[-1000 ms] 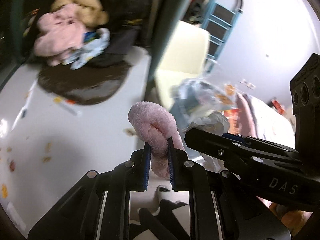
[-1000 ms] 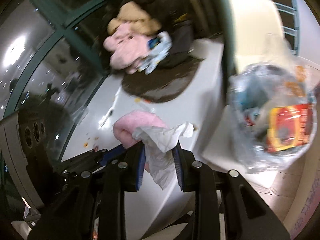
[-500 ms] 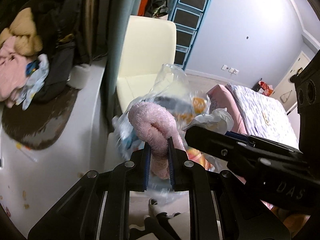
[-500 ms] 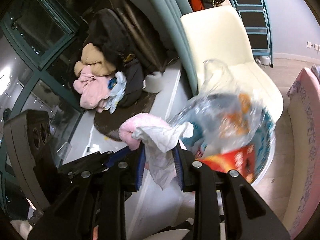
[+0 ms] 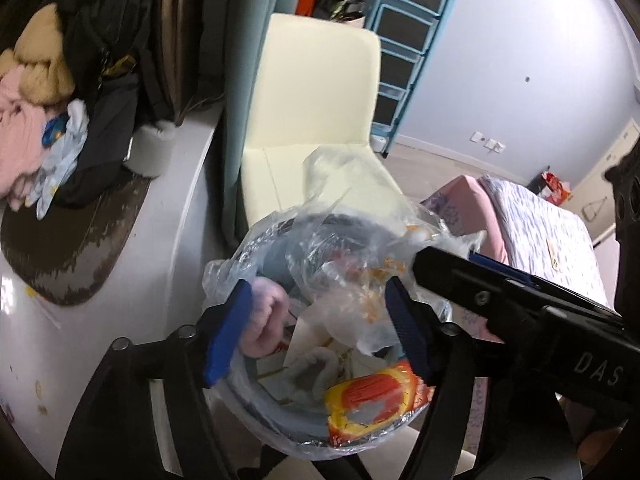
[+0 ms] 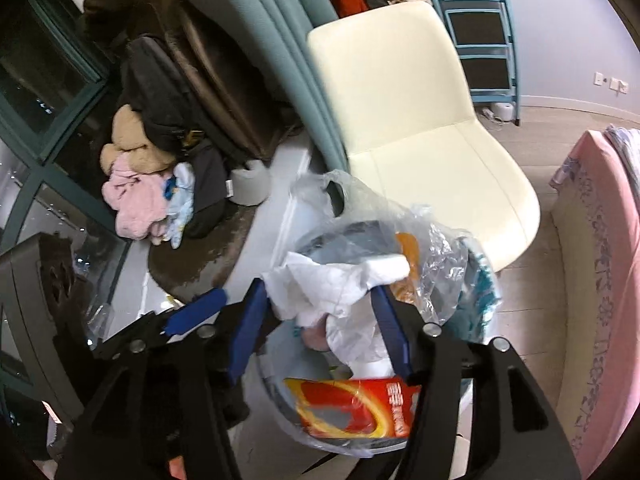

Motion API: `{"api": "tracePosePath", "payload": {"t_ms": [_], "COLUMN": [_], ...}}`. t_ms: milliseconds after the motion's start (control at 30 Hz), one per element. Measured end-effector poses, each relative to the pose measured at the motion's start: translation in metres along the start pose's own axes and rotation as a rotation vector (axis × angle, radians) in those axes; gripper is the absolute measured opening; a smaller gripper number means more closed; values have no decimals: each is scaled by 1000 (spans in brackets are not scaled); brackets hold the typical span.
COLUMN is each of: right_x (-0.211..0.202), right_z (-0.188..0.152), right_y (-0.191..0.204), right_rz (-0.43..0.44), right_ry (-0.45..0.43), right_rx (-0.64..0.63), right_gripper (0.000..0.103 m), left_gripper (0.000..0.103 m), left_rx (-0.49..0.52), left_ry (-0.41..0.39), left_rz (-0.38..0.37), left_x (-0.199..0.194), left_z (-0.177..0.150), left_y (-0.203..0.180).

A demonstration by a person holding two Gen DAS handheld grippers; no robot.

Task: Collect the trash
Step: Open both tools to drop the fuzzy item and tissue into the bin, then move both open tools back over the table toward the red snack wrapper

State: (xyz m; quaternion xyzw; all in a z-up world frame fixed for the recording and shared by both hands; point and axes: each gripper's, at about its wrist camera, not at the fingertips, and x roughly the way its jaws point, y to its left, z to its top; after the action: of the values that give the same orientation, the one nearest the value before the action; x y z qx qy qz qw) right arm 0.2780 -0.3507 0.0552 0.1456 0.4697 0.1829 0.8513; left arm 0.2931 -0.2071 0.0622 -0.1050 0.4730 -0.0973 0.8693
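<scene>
A trash bin (image 5: 280, 420) lined with a clear plastic bag (image 5: 344, 280) sits below both grippers; it also shows in the right wrist view (image 6: 280, 392). My left gripper (image 5: 320, 320) is open over the bin, and the pink fuzzy piece (image 5: 266, 322) lies against its left pad, dropping into the bin. My right gripper (image 6: 320, 320) is open, with the white crumpled tissue (image 6: 332, 284) loose between its pads above the bin. A red and yellow wrapper (image 6: 352, 412) lies in the bin.
A cream chair (image 5: 320, 120) stands behind the bin. A white ledge (image 5: 120, 280) at the left carries a brown mat (image 5: 72, 240), a clothes pile (image 5: 40, 120) and a tissue roll (image 5: 150, 150). A pink bed (image 6: 600, 280) is at the right. A blue step ladder (image 5: 408, 40) stands behind.
Both grippers moved over the bin and opened. The pink fuzzy piece and the white tissue, both pinched before, are now released above the bin.
</scene>
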Motion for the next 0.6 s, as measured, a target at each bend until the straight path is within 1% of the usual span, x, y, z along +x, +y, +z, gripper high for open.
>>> {"api": "tracePosePath", "payload": {"t_ms": [133, 200, 333, 467, 600], "right_x": [-3, -8, -15, -21, -19], "right_z": [-5, -7, -11, -19, -31], "right_y": [-8, -9, -5, 12, 44], "right_rz": [-18, -21, -7, 19, 54], "right_ry": [-7, -33, -58, -72, -58], "right_rx": [36, 52, 67, 47, -25], "right_gripper": [55, 55, 55, 55, 55], "left_gripper": [70, 71, 71, 71, 71], "left_rx": [-42, -48, -59, -75, -120], "left_ry": [22, 19, 2, -37, -72], "left_rz": [2, 9, 28, 48, 69], "left_x": [0, -4, -19, -42, -71], "left_z": [-4, -8, -15, -23, -42], "left_y": [8, 10, 17, 28, 51]}}
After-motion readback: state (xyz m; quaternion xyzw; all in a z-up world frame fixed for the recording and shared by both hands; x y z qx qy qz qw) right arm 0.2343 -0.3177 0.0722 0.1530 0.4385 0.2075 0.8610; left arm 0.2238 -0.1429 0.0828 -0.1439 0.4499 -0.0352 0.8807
